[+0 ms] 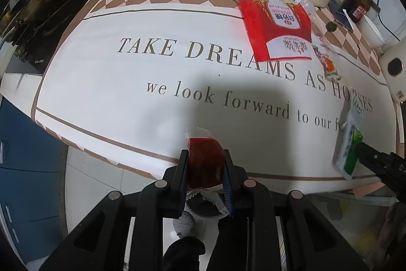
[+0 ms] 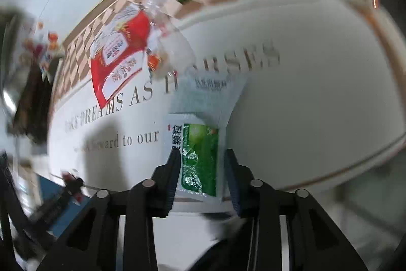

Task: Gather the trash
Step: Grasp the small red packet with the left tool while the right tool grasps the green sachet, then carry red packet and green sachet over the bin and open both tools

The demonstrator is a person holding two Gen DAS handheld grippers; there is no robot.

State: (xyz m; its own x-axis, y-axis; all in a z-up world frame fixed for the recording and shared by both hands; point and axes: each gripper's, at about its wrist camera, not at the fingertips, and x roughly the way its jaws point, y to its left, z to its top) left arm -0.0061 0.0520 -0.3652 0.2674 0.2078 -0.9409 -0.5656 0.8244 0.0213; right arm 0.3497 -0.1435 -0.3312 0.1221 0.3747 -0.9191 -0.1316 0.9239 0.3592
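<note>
Left wrist view takes in most of the scene: a white tablecloth (image 1: 106, 83) printed with lettering and edged in a checked border, spread across the table. Far and to the right on it lies the biggest loose piece of trash, a red and white bag (image 1: 276, 27), flat, its long axis running from far to near and slightly rightward. Just beside the bag's near right corner sits a small crumpled wrapper (image 1: 328, 65) with orange print. The left gripper (image 1: 205, 164) is clenched on a small red packet (image 1: 205, 161), held off the near edge of the table. The right gripper (image 2: 200, 169) grasps a green and white packet (image 2: 200, 159) by its near end, the packet's length pointing away along the fingers; in the right wrist view it hangs over the near right part of the cloth. Both tongs are full, so I judge a drop-off comes first. After that, the red bag lies ahead and left of the right gripper, ahead and right of the left; the right hand looks nearer.
</note>
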